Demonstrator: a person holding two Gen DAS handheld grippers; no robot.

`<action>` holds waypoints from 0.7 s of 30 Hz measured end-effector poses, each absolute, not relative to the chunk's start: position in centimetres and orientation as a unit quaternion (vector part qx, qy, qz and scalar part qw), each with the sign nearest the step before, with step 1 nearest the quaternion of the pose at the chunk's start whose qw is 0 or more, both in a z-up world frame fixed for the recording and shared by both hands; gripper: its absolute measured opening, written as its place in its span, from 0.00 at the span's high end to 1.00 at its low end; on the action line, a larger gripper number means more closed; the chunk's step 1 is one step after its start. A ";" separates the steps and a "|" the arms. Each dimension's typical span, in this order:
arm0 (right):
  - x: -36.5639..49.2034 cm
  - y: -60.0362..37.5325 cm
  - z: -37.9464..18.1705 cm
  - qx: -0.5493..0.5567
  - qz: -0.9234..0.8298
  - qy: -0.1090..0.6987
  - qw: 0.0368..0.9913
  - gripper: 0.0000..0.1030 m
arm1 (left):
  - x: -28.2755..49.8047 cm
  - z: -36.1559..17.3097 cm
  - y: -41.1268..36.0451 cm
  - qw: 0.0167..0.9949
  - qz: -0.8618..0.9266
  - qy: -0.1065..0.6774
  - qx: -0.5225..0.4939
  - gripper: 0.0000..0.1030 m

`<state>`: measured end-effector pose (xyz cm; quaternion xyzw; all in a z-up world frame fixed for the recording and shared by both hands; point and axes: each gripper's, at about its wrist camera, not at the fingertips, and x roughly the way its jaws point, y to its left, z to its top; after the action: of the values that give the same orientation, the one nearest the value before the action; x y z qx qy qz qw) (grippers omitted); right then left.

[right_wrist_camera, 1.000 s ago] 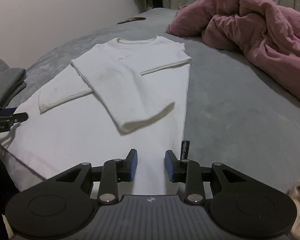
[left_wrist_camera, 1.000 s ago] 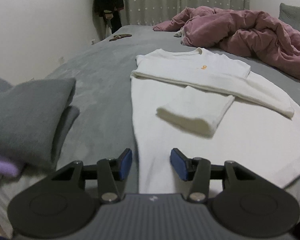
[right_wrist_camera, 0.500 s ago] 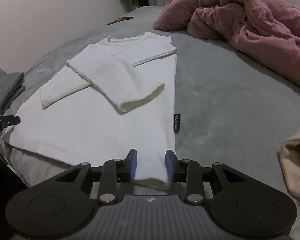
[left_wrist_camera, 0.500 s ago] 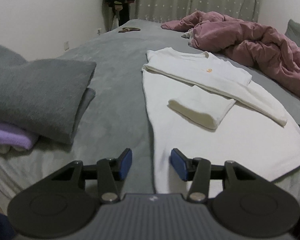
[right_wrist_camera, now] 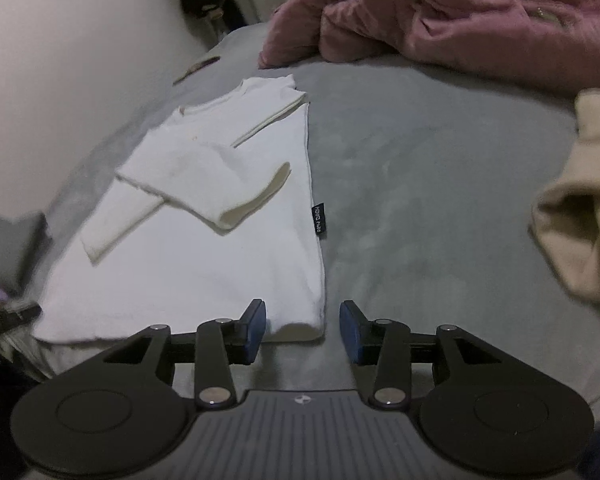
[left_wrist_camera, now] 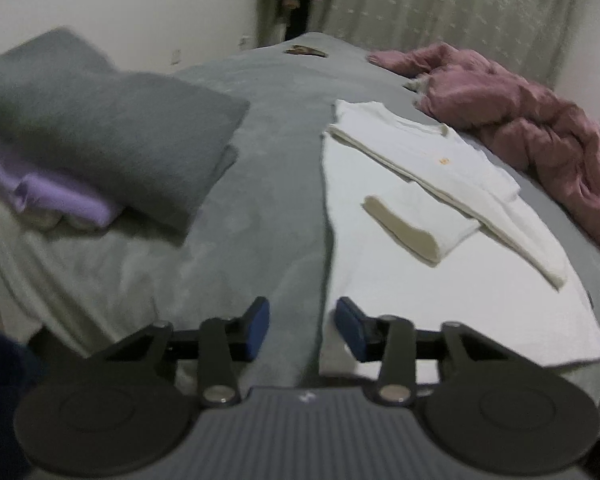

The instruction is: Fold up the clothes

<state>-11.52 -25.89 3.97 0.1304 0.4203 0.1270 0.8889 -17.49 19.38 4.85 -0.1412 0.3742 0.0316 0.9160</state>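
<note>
Two grippers, both spread wide, empty. White shirt [right_wrist_camera: 204, 248] lies flat on bed [right_wrist_camera: 420, 184], long axis running away from hem. Right gripper [right_wrist_camera: 302, 326] straddles hem's right corner; left gripper [left_wrist_camera: 302, 326] brackets left corner.

Dim, soft indoor light; motion blur, fisheye-bent edges, dark corners.

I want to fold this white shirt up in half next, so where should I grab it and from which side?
Grip the white shirt at its two hem corners, coming from the near bed edge: the hem lies flat and free right ahead of the open left gripper and right gripper, sleeves already folded in.
</note>
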 end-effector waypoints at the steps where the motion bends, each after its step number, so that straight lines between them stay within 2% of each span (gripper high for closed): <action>1: -11.6 -26.2 3.9 0.145 0.128 0.420 0.887 0.61 | -17.6 4.8 19.7 0.914 0.032 0.375 -0.153 0.65; 9: -12.2 -28.3 3.9 0.257 0.139 0.399 0.869 0.61 | -17.6 4.3 21.8 0.890 0.018 0.379 -0.254 0.64; 12: -12.4 -29.3 4.0 0.294 0.136 0.384 0.865 0.61 | -17.6 4.2 21.4 0.889 0.016 0.382 -0.253 0.64; 16: -11.9 -28.9 3.7 0.280 0.115 0.400 0.865 0.61 | -17.7 4.1 20.7 0.894 0.013 0.380 -0.237 0.60; 18: -11.7 -28.8 3.5 0.279 0.115 0.404 0.863 0.65 | -17.8 4.0 20.5 0.896 0.011 0.377 -0.234 0.58; 19: -11.7 -28.8 3.4 0.280 0.117 0.406 0.862 0.70 | -17.8 4.0 20.4 0.897 0.010 0.375 -0.233 0.58; 21: -11.5 -28.6 3.2 0.276 0.117 0.413 0.860 0.72 | -17.8 4.0 20.3 0.898 0.008 0.375 -0.231 0.57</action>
<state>-11.53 -28.57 3.20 0.2761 0.4131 0.1168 0.8599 -17.79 20.27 3.98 -0.2307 0.3746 0.0079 0.8980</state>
